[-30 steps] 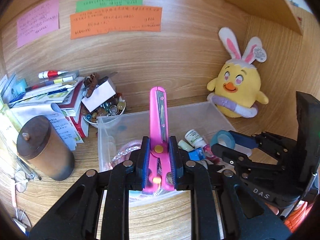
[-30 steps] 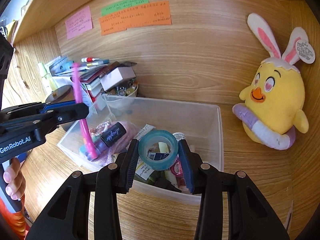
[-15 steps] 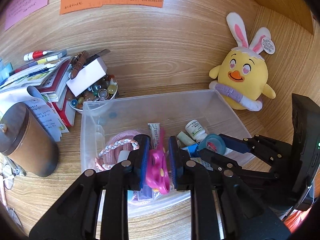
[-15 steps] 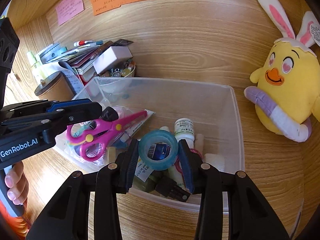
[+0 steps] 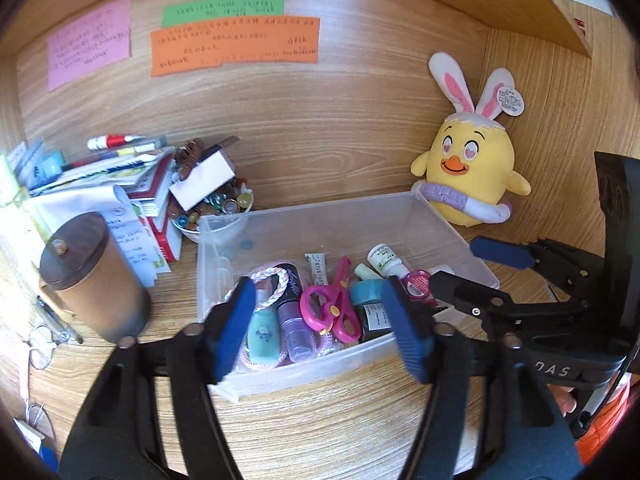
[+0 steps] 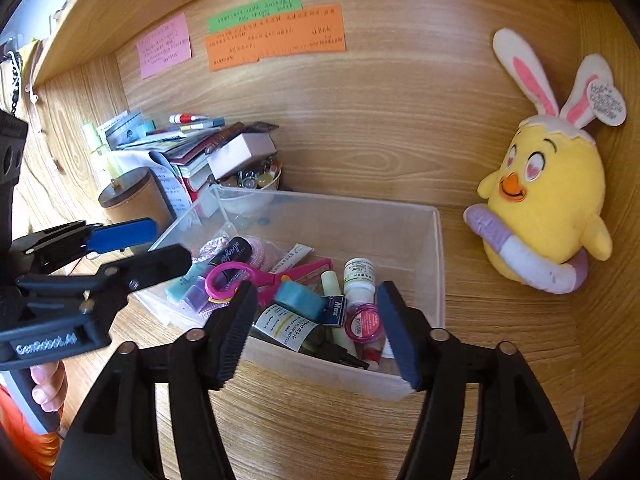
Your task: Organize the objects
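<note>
The pink scissors (image 5: 335, 309) lie flat in the clear plastic bin (image 5: 448, 224), among the small bottles and tubes, with the teal tape roll (image 5: 366, 291) just beside them on their right. Their long axis runs from the handle loops at the bin's near wall to the blade tips pointing toward the back wall. The bin stands on the tabletop (image 5: 320, 420), with the yellow chick plush (image 5: 470, 172) behind its right corner and a brown lidded jar (image 5: 92, 276) near its left side.

My left hand-held gripper (image 5: 320, 320) hangs just short of the bin's near wall, fingers spread wide with nothing between them; the scissors sit straight ahead of it and lower. My right hand-held gripper (image 6: 316, 324) is likewise spread and empty, aimed at the tape roll and bottles. Both point slightly downward over the near rim. I judge the left nearer the scissors, the right nearer the tape.
</note>
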`<state>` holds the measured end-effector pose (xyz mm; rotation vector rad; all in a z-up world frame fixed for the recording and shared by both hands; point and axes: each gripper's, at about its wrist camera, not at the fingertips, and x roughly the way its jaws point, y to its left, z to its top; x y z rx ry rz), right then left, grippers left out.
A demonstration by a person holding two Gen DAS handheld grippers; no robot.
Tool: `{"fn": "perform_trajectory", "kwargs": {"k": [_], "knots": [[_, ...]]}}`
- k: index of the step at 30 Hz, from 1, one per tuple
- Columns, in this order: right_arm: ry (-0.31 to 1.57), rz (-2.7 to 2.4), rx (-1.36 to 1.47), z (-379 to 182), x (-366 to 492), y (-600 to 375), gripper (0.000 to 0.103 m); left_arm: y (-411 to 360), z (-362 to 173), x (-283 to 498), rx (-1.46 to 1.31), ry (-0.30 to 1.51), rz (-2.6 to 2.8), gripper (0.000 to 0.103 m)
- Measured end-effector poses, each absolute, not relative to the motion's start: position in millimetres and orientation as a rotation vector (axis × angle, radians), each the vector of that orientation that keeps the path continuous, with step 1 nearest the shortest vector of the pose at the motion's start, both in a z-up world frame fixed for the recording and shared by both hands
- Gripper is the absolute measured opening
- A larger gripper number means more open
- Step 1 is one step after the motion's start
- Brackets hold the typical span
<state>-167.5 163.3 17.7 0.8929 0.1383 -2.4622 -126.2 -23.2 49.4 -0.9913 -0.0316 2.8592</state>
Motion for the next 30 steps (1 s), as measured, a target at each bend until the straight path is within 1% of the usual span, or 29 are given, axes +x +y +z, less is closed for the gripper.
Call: {"fn": "perform_trajectory", "kwargs": {"k": [1, 2, 4, 5, 6, 8, 10, 12, 20, 30], "knots": [[0.137, -2.470, 0.886, 18.4, -165.6, 164.7, 0.071, -22.6, 49.6, -121.6, -0.977, -0.024, 2.870, 0.077], [0.132, -2.478, 0.880, 18.6, -163.5, 166.7, 0.072, -21.9, 49.5, -117.4, -0.964, -0.018, 2.877, 0.083], [0.126, -2.489, 0.875, 19.1, -161.0, 169.2, 0.077, -20.8, 49.4, -110.4, -0.943, -0.010, 2.892, 0.091], [0.124, -2.497, 0.870, 19.1, -159.3, 171.7, 0.078, -20.6, 49.4, -107.0, -0.933, -0.006, 2.900, 0.094], [0.123, -2.502, 0.866, 18.8, -157.7, 173.6, 0.082, -20.3, 49.0, -104.2, -0.924, -0.001, 2.906, 0.095], [0.122, -2.512, 0.857, 18.2, -154.3, 177.7, 0.084, -19.9, 47.3, -99.1, -0.909, 0.001, 2.915, 0.098], [0.128, -2.520, 0.856, 17.0, -150.2, 180.5, 0.088, -21.3, 44.4, -95.3, -0.907, -0.016, 2.920, 0.098], [0.134, -2.521, 0.855, 13.9, -144.5, 183.5, 0.088, -23.0, 40.3, -92.4, -0.919, -0.035, 2.917, 0.098], [0.134, -2.508, 0.869, 5.0, -131.4, 185.7, 0.089, -26.9, 24.4, -89.3, -0.970, -0.078, 2.915, 0.098], [0.144, -2.503, 0.854, 7.5, -125.8, 182.9, 0.089, -29.8, 23.3, -84.2, -0.966, -0.093, 2.919, 0.098]]}}
